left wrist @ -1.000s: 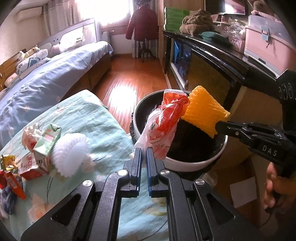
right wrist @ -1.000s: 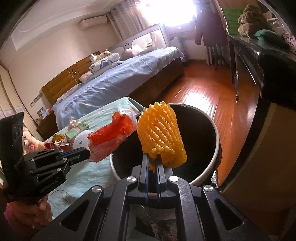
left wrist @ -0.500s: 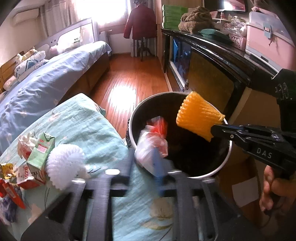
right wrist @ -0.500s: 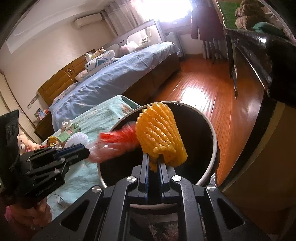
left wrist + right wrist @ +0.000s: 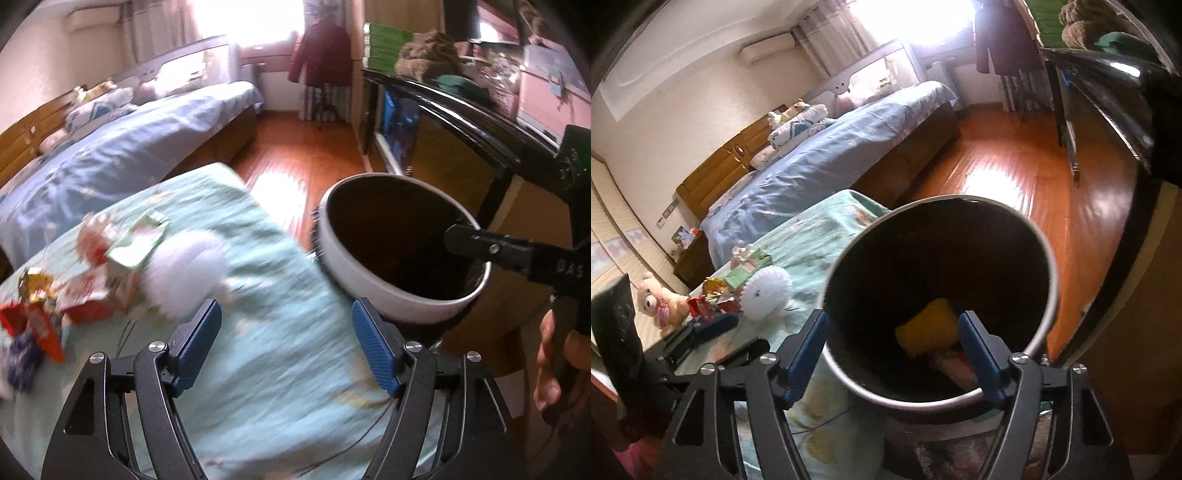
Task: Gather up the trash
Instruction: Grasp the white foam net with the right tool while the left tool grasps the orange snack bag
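Note:
A round white trash bin (image 5: pixel 373 291) with a dark inside stands beside the table; in the right wrist view its rim (image 5: pixel 1051 284) fills the middle. A yellow foam net (image 5: pixel 929 326) and a red-and-white wrapper (image 5: pixel 955 363) lie inside the bin. My left gripper (image 5: pixel 286 345) is open and empty above the teal tablecloth (image 5: pixel 280 369). My right gripper (image 5: pixel 892 352) is open and empty over the bin's near edge; it also shows in the left wrist view (image 5: pixel 491 251). More trash lies on the table: a white foam net (image 5: pixel 184 275), a green carton (image 5: pixel 136 243) and red wrappers (image 5: pixel 33 326).
A bed with a blue cover (image 5: pixel 122 144) lies behind the table. A dark cabinet (image 5: pixel 461 122) runs along the right with boxes and cloth on top. Wooden floor (image 5: pixel 295 166) shows between them. A teddy bear (image 5: pixel 657 299) sits at the left.
Both grippers opened: the left dropped the red wrapper and the right dropped the yellow foam net into the bin. The left gripper swung left toward the table.

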The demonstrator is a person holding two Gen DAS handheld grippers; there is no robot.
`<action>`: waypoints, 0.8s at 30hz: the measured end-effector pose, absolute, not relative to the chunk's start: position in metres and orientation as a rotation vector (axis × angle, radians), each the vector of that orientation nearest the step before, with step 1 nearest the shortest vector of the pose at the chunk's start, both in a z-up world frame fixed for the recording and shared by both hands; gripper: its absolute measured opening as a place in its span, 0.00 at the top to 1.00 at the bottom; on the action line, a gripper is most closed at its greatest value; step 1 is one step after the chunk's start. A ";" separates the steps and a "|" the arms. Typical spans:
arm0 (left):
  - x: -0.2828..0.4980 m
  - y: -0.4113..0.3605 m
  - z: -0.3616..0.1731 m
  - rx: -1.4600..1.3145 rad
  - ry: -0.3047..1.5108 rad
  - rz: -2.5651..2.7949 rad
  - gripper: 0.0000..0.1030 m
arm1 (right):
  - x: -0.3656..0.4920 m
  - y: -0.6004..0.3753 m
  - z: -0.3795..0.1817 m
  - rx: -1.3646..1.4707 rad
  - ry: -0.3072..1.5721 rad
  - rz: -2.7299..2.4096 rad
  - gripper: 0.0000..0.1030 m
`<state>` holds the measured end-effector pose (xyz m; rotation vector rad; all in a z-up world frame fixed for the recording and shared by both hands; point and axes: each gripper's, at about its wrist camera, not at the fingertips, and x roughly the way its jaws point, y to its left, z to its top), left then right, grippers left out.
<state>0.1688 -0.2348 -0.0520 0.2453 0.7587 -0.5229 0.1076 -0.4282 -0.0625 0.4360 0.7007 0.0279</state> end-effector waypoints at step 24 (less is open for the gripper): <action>0.160 -0.080 -0.069 0.032 0.796 -0.208 0.27 | 0.133 -0.304 -0.068 0.305 0.750 0.254 0.20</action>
